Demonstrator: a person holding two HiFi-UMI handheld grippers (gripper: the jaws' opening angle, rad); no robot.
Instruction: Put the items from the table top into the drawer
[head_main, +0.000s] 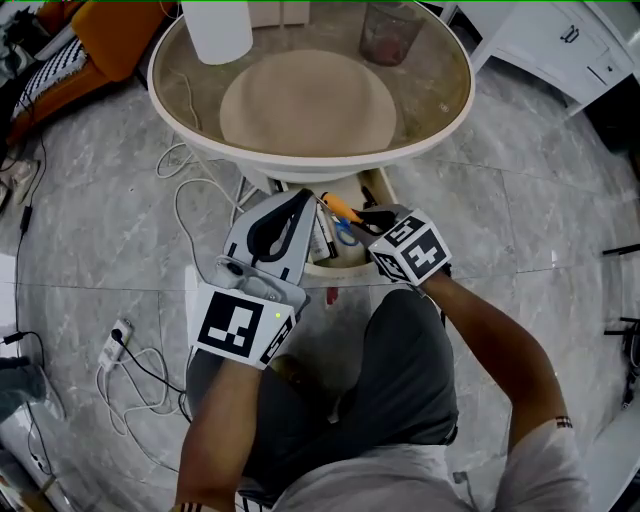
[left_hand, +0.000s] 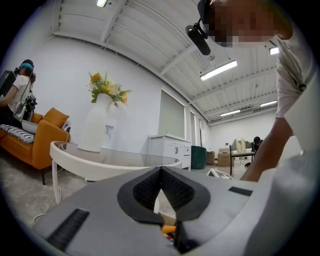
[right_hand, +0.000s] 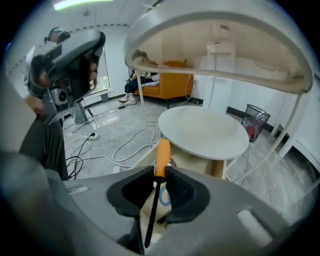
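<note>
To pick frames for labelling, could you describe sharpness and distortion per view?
Head view: evenly lit, sharp, round glass-topped table barely bowed. Left gripper view: strong fisheye, dark corners, glaring ceiling strip lights. Right gripper view: fisheye; orange-handled screwdriver in the right claw sharp.

A round table (head_main: 310, 166) stands ahead, with a vase (head_main: 218, 30) on its far left and a jar (head_main: 390, 32) on its far right. Under the table's near edge a drawer (head_main: 332, 266) stands pulled out with small items lying in it. The left tool (head_main: 303, 197) sits just before the drawer's left side and the right tool (head_main: 366, 218) is at the drawer's right side, the two close together. A screwdriver (head_main: 340, 208) lies between the right tool's jaws, its handle poking past them above the drawer. A sofa (head_main: 110, 35) stands behind the table on the left and a cabinet (head_main: 560, 40) on the right. Cables (head_main: 190, 210) and a power strip (head_main: 115, 345) lie on the floor to the left.
</note>
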